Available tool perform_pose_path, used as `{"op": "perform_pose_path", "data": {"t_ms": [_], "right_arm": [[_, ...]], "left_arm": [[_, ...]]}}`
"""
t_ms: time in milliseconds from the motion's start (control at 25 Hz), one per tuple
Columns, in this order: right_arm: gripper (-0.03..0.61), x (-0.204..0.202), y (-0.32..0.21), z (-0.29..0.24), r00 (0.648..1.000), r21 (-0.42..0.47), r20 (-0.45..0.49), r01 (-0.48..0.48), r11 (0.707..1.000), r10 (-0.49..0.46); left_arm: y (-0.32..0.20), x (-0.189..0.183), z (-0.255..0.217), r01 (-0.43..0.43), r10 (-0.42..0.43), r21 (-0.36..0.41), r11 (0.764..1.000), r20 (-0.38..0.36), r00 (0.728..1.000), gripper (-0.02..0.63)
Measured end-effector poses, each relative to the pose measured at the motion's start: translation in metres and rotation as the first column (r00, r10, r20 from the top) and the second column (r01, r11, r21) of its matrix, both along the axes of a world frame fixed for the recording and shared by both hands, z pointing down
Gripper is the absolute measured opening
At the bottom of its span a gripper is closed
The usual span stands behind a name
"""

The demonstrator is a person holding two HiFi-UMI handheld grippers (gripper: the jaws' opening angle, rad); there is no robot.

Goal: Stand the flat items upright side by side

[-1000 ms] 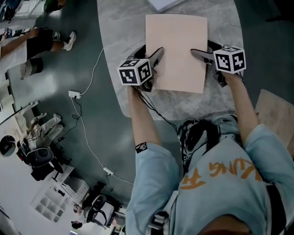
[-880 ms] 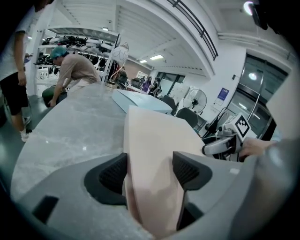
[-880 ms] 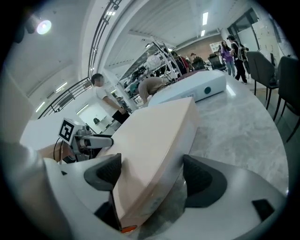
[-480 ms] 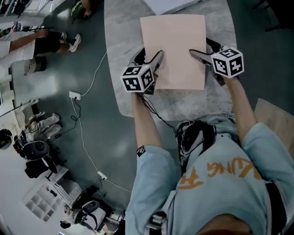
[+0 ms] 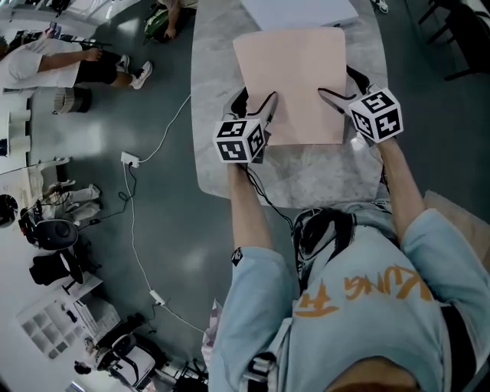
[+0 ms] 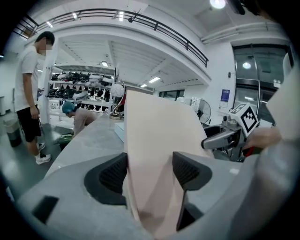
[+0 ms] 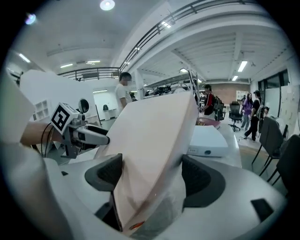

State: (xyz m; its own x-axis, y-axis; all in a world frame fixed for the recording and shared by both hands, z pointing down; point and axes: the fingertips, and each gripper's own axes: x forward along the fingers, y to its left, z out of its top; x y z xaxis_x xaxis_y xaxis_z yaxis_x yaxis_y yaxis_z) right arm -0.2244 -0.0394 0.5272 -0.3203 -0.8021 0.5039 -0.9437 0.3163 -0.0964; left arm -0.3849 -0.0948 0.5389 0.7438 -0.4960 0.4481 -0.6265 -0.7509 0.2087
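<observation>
A pale pink flat item (image 5: 295, 84) hangs between my two grippers above the grey marble table (image 5: 306, 172). My left gripper (image 5: 256, 103) is shut on its left edge, and in the left gripper view the item (image 6: 154, 140) fills the gap between the pads (image 6: 187, 171) of that gripper (image 6: 150, 173). My right gripper (image 5: 341, 84) is shut on the right edge. In the right gripper view the item (image 7: 150, 150) leans to the right between the jaws of that gripper (image 7: 152, 176). Each gripper view shows the other gripper (image 6: 229, 138) (image 7: 77, 133) across the item.
A white box (image 5: 298, 11) (image 7: 206, 140) lies on the table beyond the item. A cable (image 5: 138, 222) runs over the floor at the left. People (image 5: 46, 65) (image 6: 30, 93) (image 7: 124, 91) stand or sit around. Chairs (image 7: 272, 136) stand at the right.
Both grippers and the pink item have shifted slightly to the right in the head view. Both grips are unchanged.
</observation>
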Motion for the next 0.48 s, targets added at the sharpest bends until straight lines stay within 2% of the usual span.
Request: {"op": "perform_pose_path", "data": {"t_ms": [240,480], "right_arm": [[0.400,0.010,0.007,-0.015,0.991,0.093,-0.125,0.054,0.994,-0.043],[0.399,0.018,0.018,-0.038,0.975,0.158,-0.207,0.120,0.980,-0.086]], "left_arm": [[0.015,0.009,-0.011,0.056,-0.057,0.075,0.996,-0.001,0.998,0.316],[0.036,0.016,-0.028,0.125,-0.127,0.130,0.984,0.011,0.992,0.314]]}}
